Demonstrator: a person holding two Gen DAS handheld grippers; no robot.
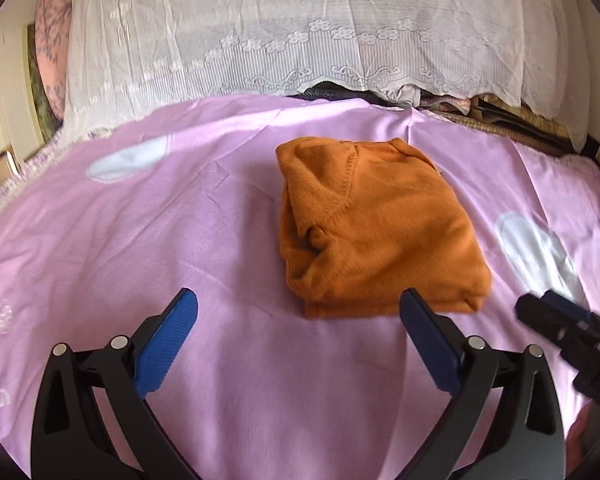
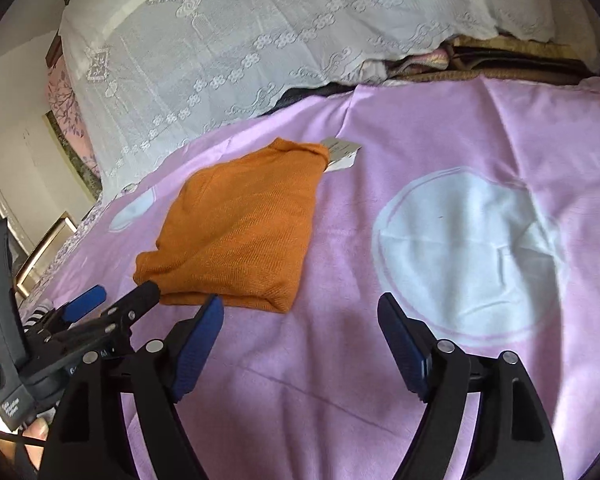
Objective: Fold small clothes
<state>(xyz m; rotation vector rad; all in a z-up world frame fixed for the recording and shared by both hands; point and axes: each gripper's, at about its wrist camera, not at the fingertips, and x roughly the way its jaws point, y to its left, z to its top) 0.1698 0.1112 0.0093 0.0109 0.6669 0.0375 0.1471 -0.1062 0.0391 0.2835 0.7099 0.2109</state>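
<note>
Pink sheet [image 1: 220, 208] covers the whole bed, with white lace [image 1: 300, 40] draped over the piled bedding beyond it. Every place below is given from the sweater.

Orange sweater [image 1: 372, 232] lies near the sheet's middle as a folded, roughly square packet, its collar end toward the lace and its thick folded edge toward both tools. A loose bunch of knit shows at its near-left side, so the packet looks not quite tidy. Its long axis runs near to far, though only a little longer than wide. A white tag [image 2: 340, 152] sticks out at the far corner.

The left gripper [image 1: 300, 312] hovers just short of the sweater's near edge, jaws wide and empty, the edge lying between its fingers and slightly to the right. The right gripper [image 2: 300, 308] sits off the near-right corner, also wide and empty, with most of the sweater lying to its left.

The left one is nearer and squarer to the packet. I judge the fold almost finished; any last tuck or lift would start at that near edge.
</note>
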